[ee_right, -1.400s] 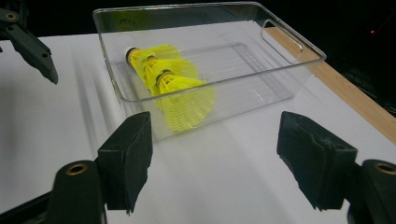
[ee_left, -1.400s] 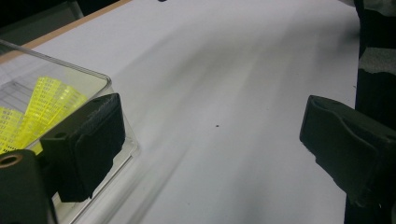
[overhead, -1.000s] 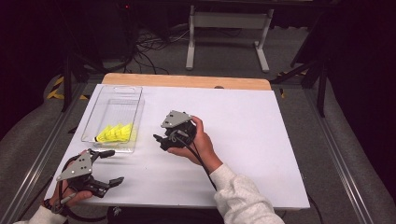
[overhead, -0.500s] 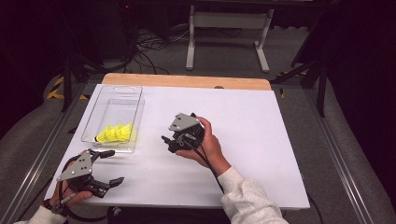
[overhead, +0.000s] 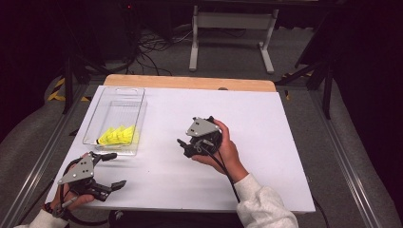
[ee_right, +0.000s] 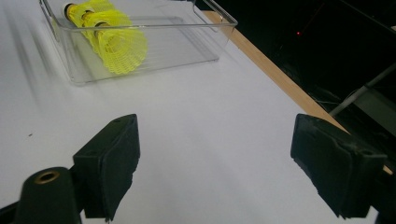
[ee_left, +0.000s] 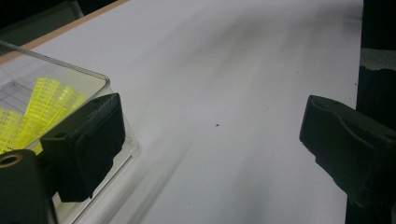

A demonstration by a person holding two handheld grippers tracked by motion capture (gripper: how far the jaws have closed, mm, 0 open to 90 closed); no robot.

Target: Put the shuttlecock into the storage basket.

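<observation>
Nearest, at the left corner of the white surface (overhead: 266,123), the left hand-held gripper (overhead: 110,170) rests low with its jaws spread wide and nothing between them; one jaw sits just beside the near end of the clear plastic tray (overhead: 95,121). In the left gripper view that tray's corner (ee_left: 100,79) rises right behind the jaw.

Further in, about mid-surface, the right hand-held gripper (overhead: 183,145) is held in a hand above the bare surface, pointing left toward the tray. Its jaws have just been opening and stand wide apart, empty, with only white surface between them.

Beyond, along the far left side, the tray lies lengthwise. The yellow shuttlecocks (overhead: 118,136) lie on their sides, bunched at its near end; in the right gripper view they (ee_right: 116,44) lie stacked, mesh skirts toward the camera.
</observation>
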